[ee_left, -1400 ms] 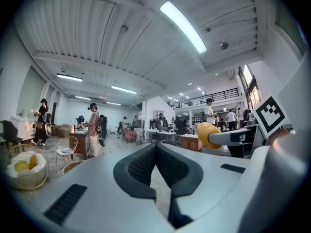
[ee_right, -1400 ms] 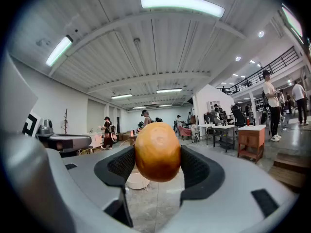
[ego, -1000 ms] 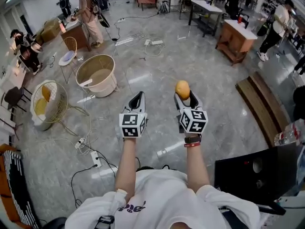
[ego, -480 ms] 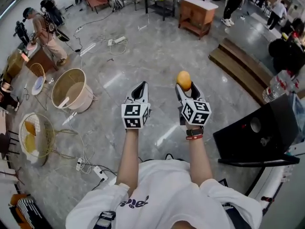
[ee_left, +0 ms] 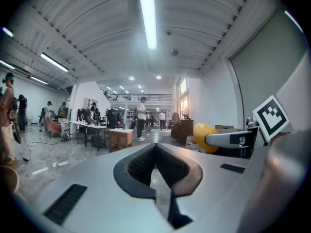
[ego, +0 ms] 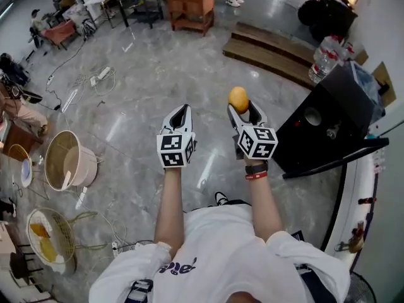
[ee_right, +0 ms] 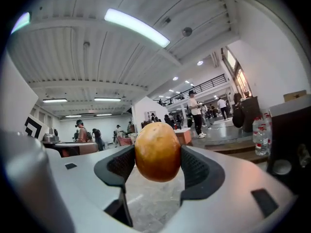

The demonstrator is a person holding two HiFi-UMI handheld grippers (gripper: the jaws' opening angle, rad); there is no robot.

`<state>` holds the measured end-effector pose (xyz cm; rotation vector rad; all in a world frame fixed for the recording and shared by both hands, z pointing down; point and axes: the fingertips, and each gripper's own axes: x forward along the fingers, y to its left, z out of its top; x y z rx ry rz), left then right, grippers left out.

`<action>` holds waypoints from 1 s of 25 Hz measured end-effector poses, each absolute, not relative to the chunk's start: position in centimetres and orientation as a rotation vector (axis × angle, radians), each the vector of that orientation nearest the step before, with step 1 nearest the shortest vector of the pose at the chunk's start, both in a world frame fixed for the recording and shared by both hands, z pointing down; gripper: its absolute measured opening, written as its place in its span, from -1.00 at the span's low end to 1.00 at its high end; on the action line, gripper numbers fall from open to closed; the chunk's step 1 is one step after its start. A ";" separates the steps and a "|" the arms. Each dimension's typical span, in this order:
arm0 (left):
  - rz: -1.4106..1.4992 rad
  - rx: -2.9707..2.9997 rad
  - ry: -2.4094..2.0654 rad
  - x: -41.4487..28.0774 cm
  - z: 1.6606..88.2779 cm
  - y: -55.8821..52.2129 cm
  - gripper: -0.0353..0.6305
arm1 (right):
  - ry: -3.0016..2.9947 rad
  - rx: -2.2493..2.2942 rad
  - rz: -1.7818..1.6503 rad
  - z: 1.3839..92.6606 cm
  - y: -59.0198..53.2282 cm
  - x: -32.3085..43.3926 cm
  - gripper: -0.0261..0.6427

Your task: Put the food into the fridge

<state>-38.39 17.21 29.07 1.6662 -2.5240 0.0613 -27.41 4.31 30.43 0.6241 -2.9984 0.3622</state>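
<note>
Right gripper (ego: 242, 108) holding orange fruit (ego: 238, 98) above floor (ego: 158, 74), fingers (ee_right: 199, 168) clamping its sides; left gripper (ego: 180, 112) empty, fingers (ee_left: 138, 165) pressing together; fruit not yet stored; black cabinet (ego: 328, 125) at right possibly being fridge.

My left forearm (ego: 169, 201) and right forearm (ego: 261, 201) reach out ahead of my torso, side by side and near level, with a band on the right wrist (ego: 255, 171). My left gripper (ego: 181, 110) has its jaws pressed together on nothing. My right gripper (ego: 245, 108) is clamped on a round yellow-orange fruit (ego: 238, 98), pads against both its sides.
</note>
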 end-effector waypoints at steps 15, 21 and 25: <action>0.074 2.175 -2.042 -23.0 32.6 4.6 -0.84 | -2.814 1.259 0.409 33.5 -1.7 -8.6 0.00; 0.106 2.343 -1.884 -15.1 32.5 -1.2 -0.84 | -2.745 1.439 0.456 34.6 -5.2 -1.1 0.00; 0.120 2.420 -1.812 -10.7 32.1 -4.8 -0.84 | -2.730 1.526 0.480 34.5 -8.0 3.1 0.00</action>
